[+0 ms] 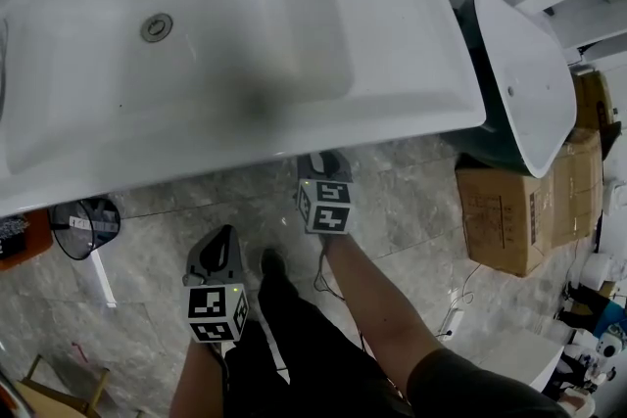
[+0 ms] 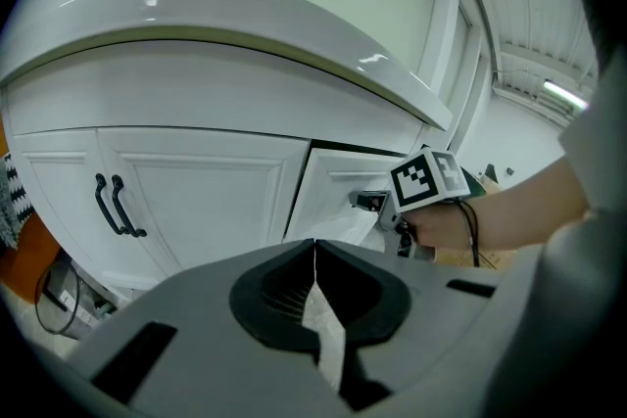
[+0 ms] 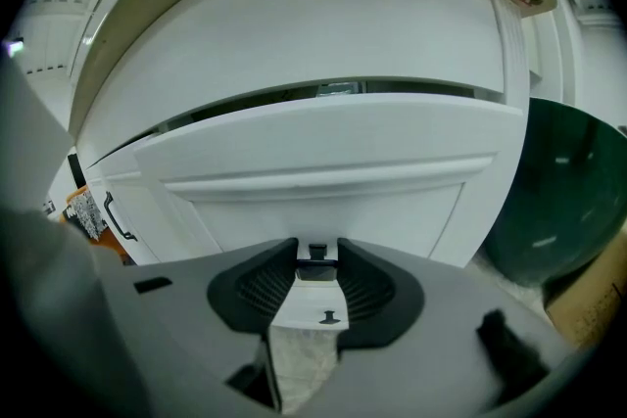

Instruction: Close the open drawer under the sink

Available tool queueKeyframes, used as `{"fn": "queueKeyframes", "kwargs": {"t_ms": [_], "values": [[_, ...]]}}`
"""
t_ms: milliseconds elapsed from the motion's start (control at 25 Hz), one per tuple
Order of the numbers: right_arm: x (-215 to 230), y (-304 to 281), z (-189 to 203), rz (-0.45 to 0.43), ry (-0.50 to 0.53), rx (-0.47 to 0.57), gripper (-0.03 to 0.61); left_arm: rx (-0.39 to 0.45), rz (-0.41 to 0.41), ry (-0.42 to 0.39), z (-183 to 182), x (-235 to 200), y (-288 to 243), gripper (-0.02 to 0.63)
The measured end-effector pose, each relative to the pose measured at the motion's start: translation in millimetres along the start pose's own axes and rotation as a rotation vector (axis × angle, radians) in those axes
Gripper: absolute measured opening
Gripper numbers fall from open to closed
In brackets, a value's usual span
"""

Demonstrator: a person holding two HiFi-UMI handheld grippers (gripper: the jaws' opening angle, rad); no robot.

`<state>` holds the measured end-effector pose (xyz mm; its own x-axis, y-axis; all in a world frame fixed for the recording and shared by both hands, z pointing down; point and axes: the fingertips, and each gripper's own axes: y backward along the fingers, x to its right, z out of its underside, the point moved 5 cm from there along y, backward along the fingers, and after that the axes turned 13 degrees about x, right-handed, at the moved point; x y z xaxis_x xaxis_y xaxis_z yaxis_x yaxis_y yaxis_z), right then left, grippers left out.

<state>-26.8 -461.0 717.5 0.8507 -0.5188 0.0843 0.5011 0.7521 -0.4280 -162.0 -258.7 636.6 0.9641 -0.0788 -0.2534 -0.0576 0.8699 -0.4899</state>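
Bright, even indoor light fills all views; a lit ceiling strip shows in the left gripper view, with pale glints on the sink rim. A soft grey shadow lies in the basin in the head view. Both gripper views bow straight lines and blacken at the corners.

1. Your left gripper tilts downward, jaws pressed together with nothing between them.
2. Your right gripper also tilts downward, reaching further forward than the left, jaws clamped on the drawer handle.
3. Your right forearm is bare and stretched forward. Your right hand wraps around that gripper's grip.
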Motion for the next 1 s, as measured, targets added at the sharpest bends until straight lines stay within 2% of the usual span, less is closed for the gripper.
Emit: {"fn": "queueKeyframes", "kwargs": {"t_ms": [560, 680, 840, 1000], "values": [[0.1, -14.8, -7.7, -0.007, 0.000, 0.006, 0.137, 0.014, -0.009, -0.006, -10.2, 0.0, 0.3, 0.015], [0.6, -11.8, -8.6, 0.011, -0.036, -0.006, 0.137, 0.019, -0.009, -0.004, -9.9, -0.4, 6.1, 0.015], [-0.6, 14.4, -16.0, 0.030, -0.063, 0.006, 0.137, 0.028, -0.002, 0.007, -8.5, -1.7, 22.9, 0.015], [-5.1, 65.1, -24.9, 0.065, -0.083, 0.039, 0.136, 0.049, 0.021, -0.006, -12.4, 0.7, 54.7, 0.015]]}}
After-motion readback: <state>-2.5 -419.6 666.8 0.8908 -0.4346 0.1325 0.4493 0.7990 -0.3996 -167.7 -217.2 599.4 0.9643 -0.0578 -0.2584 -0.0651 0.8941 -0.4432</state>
